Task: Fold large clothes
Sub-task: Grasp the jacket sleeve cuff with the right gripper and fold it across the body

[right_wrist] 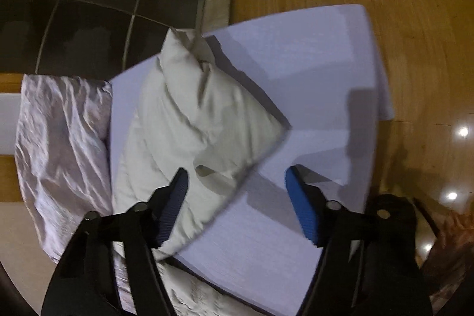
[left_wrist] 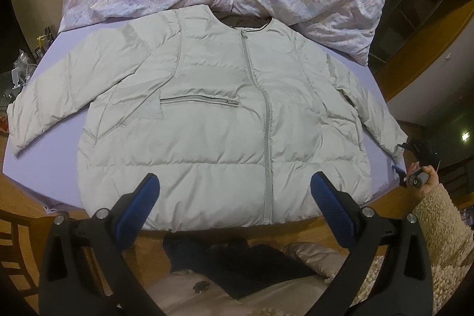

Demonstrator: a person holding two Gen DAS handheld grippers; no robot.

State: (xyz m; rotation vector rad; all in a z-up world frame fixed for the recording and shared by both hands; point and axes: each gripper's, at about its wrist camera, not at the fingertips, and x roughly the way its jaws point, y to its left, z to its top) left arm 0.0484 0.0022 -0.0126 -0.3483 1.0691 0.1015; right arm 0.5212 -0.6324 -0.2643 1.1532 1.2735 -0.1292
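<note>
While the left gripper (left_wrist: pixel 234 191) hovers wide open w/ nothing held above the hem, the pale jacket (left_wrist: pixel 219 108) lies flat, zipped, on the lilac mat (left_wrist: pixel 50 162). The right gripper (right_wrist: pixel 237 191), blurred, seems half open over the sleeve cuff (right_wrist: pixel 207 168), not pinching it.
</note>
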